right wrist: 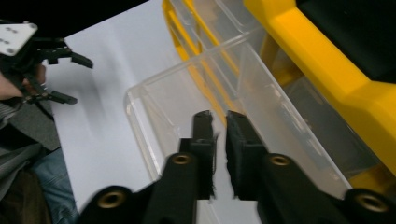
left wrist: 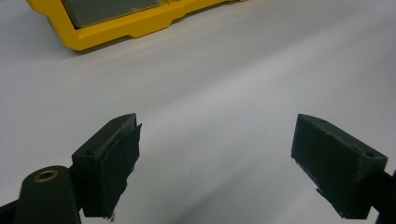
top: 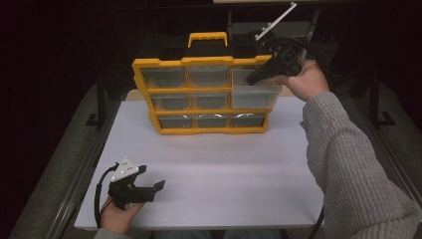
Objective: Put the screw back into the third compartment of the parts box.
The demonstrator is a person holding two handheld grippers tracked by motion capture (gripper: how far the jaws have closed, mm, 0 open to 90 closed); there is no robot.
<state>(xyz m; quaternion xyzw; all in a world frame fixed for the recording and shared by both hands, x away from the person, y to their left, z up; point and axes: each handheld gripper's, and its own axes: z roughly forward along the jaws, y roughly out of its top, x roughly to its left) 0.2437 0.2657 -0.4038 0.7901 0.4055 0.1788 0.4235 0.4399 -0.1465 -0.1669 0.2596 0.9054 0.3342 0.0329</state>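
Broad bare white tabletop [top: 209, 169] lies near; the left gripper [top: 155, 178] hovers there, jaws apart. Far right, the right gripper [top: 255, 77], almost closed, holds nothing beside a clear plastic drawer [top: 256, 93] pulled from the yellow organiser [top: 199, 94]

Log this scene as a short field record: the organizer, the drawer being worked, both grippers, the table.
organizer: yellow plastic drawer organizer with black handle, upright at the table's far side
drawer: clear plastic drawer, right column, pulled partway out
right gripper: right gripper, jaws nearly shut with a narrow gap, on the drawer's clear wall
left gripper: left gripper, jaws wide open, nothing between them, near the table's front left
table: white tabletop
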